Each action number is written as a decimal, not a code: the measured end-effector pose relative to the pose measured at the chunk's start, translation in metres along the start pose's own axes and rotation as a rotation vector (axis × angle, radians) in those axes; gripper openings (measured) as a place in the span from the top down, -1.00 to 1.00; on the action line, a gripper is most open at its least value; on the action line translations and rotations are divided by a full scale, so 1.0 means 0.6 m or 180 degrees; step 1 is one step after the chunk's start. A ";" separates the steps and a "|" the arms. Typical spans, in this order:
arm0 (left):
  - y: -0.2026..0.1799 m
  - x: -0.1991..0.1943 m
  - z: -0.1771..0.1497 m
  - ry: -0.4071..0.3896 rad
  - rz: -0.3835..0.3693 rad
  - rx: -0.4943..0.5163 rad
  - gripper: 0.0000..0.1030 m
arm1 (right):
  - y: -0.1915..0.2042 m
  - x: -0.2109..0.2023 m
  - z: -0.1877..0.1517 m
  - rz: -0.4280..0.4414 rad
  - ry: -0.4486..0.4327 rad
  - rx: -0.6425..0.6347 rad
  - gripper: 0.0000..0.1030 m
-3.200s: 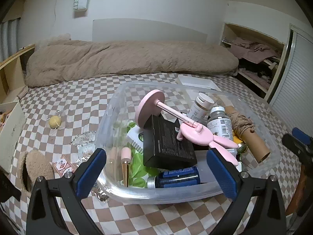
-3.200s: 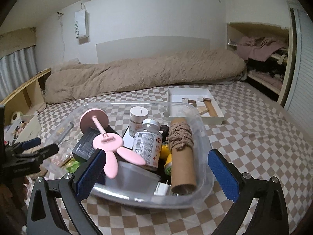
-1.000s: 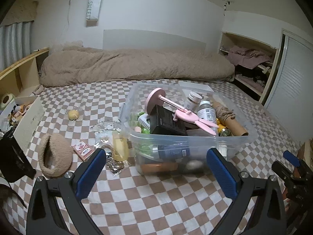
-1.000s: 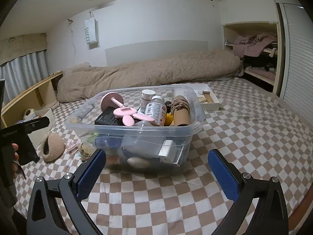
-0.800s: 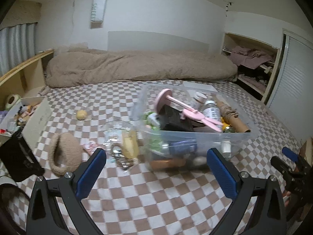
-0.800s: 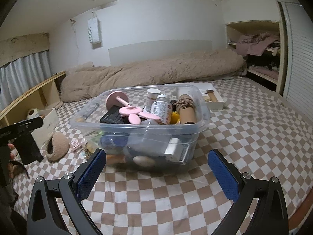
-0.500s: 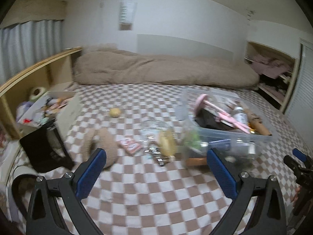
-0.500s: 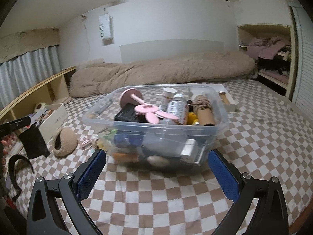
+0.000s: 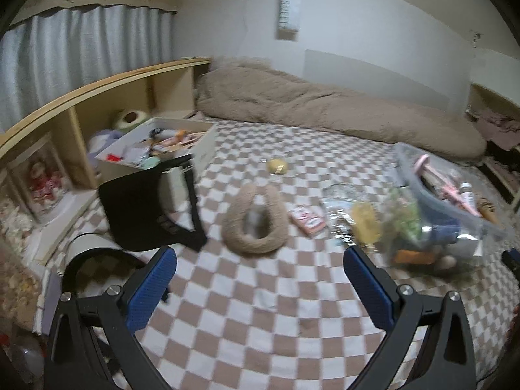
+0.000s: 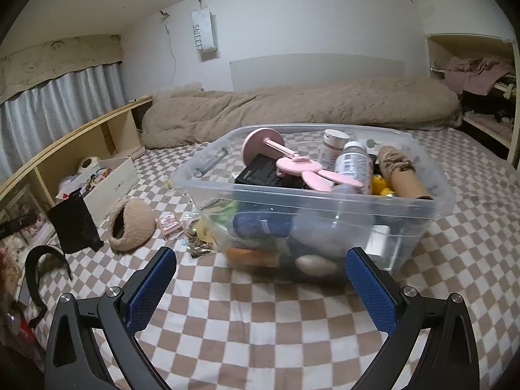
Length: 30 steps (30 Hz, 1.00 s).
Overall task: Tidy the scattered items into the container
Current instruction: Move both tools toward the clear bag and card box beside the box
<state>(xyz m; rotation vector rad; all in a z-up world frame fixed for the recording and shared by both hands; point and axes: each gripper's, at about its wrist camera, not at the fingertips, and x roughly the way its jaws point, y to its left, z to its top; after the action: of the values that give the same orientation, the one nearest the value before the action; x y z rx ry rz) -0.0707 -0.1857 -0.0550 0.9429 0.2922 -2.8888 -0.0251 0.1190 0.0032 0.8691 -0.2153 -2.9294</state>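
A checkered bed (image 10: 260, 325) carries a clear bin (image 10: 325, 201), a fuzzy slipper (image 10: 131, 224), a small pink packet (image 10: 169, 226), a black bag (image 10: 75, 226), a white box (image 10: 110, 182), and a rolled brown duvet (image 10: 292, 107) along the wall.

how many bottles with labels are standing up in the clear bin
2. A white-capped bottle stands toward the back of the clear bin, and a grey-capped bottle stands just in front of it. Others may be buried lower down.
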 end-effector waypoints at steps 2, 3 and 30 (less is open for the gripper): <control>0.015 0.004 -0.011 0.0019 0.0080 0.0011 -1.00 | 0.011 0.008 0.000 0.0016 -0.0007 -0.0041 -1.00; 0.022 0.007 -0.015 0.0039 0.0105 0.0012 -1.00 | 0.017 0.013 -0.001 0.0034 0.0001 -0.0066 -1.00; 0.032 0.099 -0.047 0.0376 -0.0245 0.0169 -1.00 | 0.182 0.200 -0.062 0.0714 0.0223 -0.0570 -1.00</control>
<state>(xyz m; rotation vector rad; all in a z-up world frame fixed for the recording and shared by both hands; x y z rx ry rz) -0.0998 -0.1999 -0.1156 1.1382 0.2672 -2.9287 -0.1009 -0.0068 -0.0750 0.8576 -0.0411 -2.6581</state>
